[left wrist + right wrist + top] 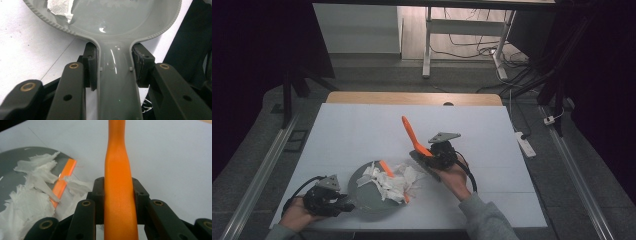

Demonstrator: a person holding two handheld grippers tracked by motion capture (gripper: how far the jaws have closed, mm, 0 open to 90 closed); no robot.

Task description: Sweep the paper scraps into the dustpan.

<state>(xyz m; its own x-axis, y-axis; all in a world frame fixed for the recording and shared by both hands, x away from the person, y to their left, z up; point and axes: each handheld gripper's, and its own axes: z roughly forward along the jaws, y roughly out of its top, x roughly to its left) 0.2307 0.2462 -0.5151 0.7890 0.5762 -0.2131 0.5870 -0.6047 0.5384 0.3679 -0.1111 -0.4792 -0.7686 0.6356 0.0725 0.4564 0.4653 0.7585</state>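
A grey dustpan (368,200) lies at the table's front left, and torn white paper scraps (393,182) are heaped on it and over its right rim. An orange strip (387,168) edges the pan among the scraps. My left gripper (343,201) is shut on the pan's grey handle (115,75), one pad on each side. In the left gripper view, one paper scrap (60,7) lies in the pan's bowl (125,17). My right gripper (435,156) is shut on a brush's orange handle (410,132), which tilts up and away. The handle (117,182) runs between the jaws; scraps (32,187) lie to its left.
The white table top (362,130) has a wooden strip along its far edge (412,98). A white power strip (526,143) lies on the floor to the right, with cables and white desk legs (427,45) beyond.
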